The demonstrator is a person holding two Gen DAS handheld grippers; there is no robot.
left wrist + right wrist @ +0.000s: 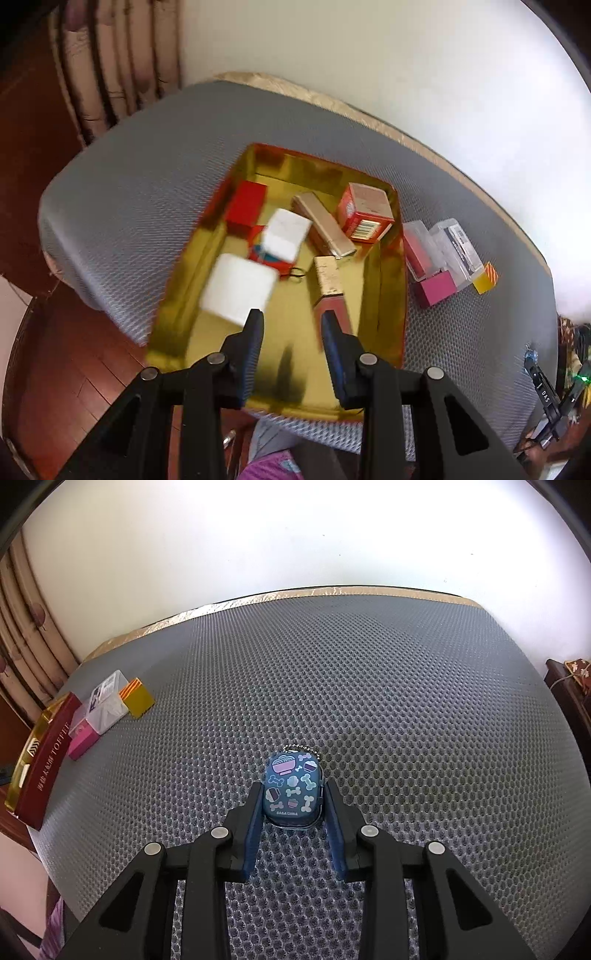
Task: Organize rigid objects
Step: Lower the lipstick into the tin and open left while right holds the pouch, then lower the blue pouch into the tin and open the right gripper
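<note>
The left gripper (291, 319) hangs over the gold tray (388, 295), jaws parted and empty, beside a blurred white box (238, 286) that could land askew; the right gripper (295, 794) jaws clamp the blue patterned case (293, 792) on the grey worktop (406, 701); its rounded shell may slip when lifted

The left gripper (291, 319) tilts steeply downward, its jaws parted with nothing between them. The right gripper (293, 794) angles down likewise, fingers clamped tight.
</note>
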